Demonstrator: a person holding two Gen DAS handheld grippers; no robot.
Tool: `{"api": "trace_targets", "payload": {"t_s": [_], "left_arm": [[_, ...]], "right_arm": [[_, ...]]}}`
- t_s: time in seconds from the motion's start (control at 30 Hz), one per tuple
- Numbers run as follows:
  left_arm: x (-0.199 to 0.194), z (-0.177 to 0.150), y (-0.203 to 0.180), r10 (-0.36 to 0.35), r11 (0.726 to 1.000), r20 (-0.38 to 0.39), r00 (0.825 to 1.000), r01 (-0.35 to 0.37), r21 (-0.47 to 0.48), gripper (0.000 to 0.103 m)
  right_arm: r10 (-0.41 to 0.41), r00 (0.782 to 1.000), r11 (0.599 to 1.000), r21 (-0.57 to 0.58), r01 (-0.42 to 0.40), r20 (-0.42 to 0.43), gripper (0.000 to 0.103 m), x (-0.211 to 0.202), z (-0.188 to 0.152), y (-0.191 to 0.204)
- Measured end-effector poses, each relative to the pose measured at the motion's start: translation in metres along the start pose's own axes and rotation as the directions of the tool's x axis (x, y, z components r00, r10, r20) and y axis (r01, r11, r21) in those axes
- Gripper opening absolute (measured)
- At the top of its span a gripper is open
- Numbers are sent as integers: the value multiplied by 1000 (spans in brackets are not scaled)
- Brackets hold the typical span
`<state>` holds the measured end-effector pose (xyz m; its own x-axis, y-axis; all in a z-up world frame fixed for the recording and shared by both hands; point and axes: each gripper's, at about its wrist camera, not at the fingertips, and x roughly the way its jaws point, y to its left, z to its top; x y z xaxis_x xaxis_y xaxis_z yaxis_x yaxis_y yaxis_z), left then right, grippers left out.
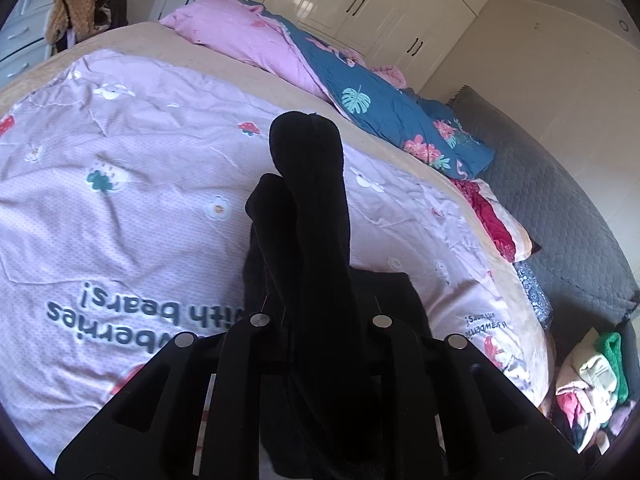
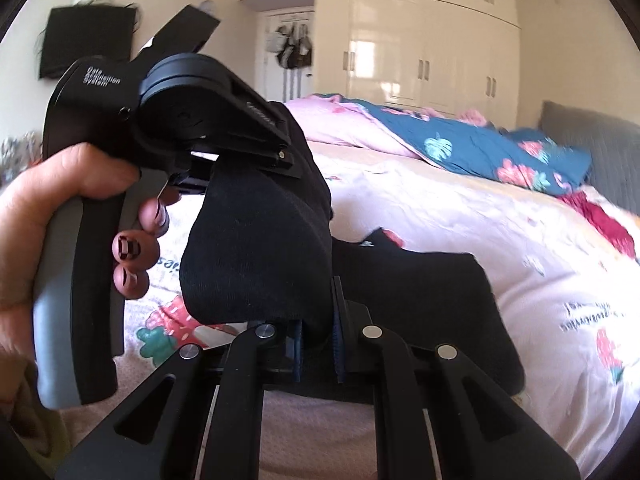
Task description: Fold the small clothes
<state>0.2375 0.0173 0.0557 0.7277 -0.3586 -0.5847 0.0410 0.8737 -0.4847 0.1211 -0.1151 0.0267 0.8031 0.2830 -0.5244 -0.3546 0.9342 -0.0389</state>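
Black socks (image 1: 316, 216): matt knitted cloth, fine ribbing. Bedspread (image 1: 132, 184): soft printed cloth, creased. Wardrobe doors (image 2: 420, 52), upper right: glossy cream finish; gripper (image 2: 316, 344) linkage matt black plastic with bright metal pins.

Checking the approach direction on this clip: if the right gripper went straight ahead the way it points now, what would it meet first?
The right gripper is already shut on the black sock, so that cloth fills its path. Just beyond, the sock runs up into the left gripper, the first solid thing in line, though depth is unclear.
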Motion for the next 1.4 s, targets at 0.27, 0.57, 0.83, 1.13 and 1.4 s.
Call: {"api": "trace_targets", "payload": {"t_s": [0.27, 0.57, 0.83, 1.13, 1.4], "left_arm": [[24, -5, -38, -2, 999, -45, 999, 3, 33, 9], [63, -18, -70, 21, 997, -126, 992, -11, 73, 9], [93, -28, -84, 46, 994, -184, 982, -26, 108, 10], [125, -36, -93, 60, 993, -237, 970, -33, 116, 39], [94, -23, -84, -15, 998, -161, 987, 25, 60, 70]], "right_arm": [[-22, 1000, 992, 124, 24, -14, 10, -12, -4, -34], [40, 995, 924, 383, 0, -95, 10, -8, -17, -93], [108, 982, 836, 548, -5, -155, 10, 4, -34, -120], [213, 961, 683, 730, -16, -178, 18, 24, -61, -155], [304, 937, 600, 798, -48, -172, 29, 30, -71, -169]]}}
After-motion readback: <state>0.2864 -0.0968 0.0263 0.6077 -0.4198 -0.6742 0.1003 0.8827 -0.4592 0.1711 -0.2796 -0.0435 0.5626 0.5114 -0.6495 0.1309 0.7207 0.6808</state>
